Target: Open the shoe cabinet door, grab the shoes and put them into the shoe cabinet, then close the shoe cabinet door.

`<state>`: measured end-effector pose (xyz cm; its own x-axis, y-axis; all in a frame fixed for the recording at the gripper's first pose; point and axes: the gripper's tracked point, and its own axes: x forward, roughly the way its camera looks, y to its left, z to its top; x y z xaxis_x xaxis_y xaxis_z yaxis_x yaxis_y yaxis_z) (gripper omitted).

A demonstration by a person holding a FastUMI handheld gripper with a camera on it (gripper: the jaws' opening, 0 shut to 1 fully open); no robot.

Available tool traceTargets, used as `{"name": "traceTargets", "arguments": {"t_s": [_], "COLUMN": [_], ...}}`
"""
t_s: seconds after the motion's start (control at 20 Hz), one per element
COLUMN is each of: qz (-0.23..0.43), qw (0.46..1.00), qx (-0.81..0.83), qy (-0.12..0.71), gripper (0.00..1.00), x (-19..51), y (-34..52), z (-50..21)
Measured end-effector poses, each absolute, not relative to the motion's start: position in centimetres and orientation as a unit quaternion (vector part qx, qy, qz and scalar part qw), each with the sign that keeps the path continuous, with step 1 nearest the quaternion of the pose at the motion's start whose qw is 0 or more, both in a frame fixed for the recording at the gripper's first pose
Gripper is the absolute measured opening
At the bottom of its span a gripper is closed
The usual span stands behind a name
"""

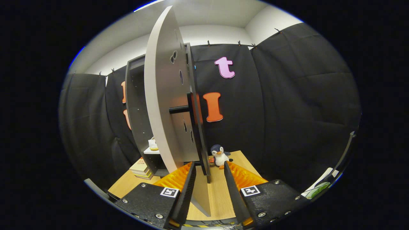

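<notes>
Shoe cabinet door stands swung wide on the bench, its edge running between my parted gripper fingers, untouched, probably ready for pushing shut, since a shoe already rests on the shelf inside the cabinet toward the bench's left edge.

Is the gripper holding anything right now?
No. The gripper is open; the tall grey wooden cabinet door's edge stands between its fingers, neither pressing it.

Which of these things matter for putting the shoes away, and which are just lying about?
For the job: shoe cabinet, its open door with handle, shoe on the shelf, gripper, fingers open around the door's edge.
Lying about: toy penguin, stack of books.
</notes>
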<state>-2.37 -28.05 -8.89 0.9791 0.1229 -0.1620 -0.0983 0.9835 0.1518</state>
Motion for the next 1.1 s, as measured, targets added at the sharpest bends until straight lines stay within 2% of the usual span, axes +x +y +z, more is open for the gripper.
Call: {"name": "traceTargets", "arguments": {"t_s": [0.55, 1.1], "qz": [0.067, 0.15], "qw": [0.993, 0.984], "qx": [0.049, 0.054], "qy": [0.081, 0.085], "gripper": [0.57, 0.57], "x": [-2.1, -2.5], "y": [-27.6, -20.6], "z": [-8.4, -8.4]}}
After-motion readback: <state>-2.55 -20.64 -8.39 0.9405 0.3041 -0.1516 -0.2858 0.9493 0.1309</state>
